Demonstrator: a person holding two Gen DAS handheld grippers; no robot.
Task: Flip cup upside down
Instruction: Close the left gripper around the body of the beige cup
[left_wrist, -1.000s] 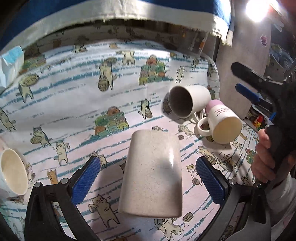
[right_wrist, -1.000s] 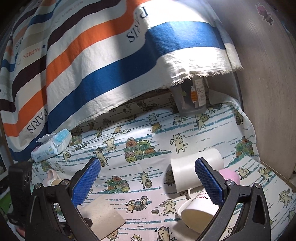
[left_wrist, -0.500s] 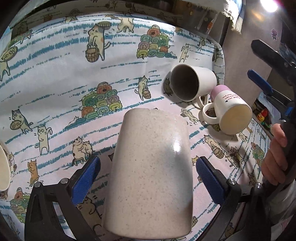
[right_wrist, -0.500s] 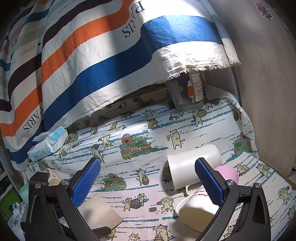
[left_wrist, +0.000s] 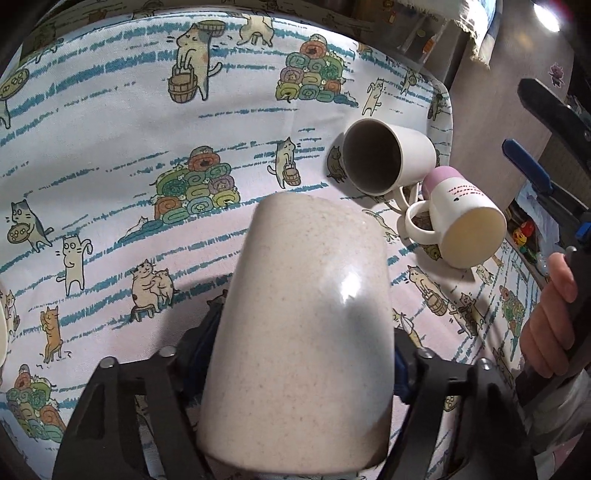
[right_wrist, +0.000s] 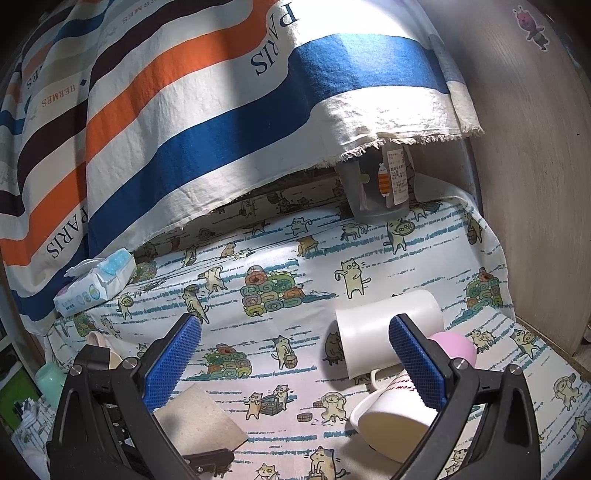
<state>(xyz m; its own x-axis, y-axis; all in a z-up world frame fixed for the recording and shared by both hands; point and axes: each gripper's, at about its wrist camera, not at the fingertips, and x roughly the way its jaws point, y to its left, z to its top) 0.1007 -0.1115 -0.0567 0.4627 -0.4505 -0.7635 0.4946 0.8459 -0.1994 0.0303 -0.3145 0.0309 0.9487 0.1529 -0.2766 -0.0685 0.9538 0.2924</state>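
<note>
I have the speckled beige cup (left_wrist: 303, 332) filling my left view, lying over the cat-print tablecloth (left_wrist: 110, 147) with its closed base pointing away, and the left gripper (left_wrist: 299, 354) is clamped on its sides. Beyond it a white mug (left_wrist: 388, 158) and a pink-bottomed mug (left_wrist: 461, 218) lie tipped, touching. My right gripper (right_wrist: 295, 362) hangs spread, holding nothing.

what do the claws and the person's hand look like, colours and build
Both claws are black plastic frames with silver pivot bolts. The right claw carries blue, diamond-textured pads. The left claw shows only slivers of blue. The right hand is bare, with a whitish sleeve below.
</note>
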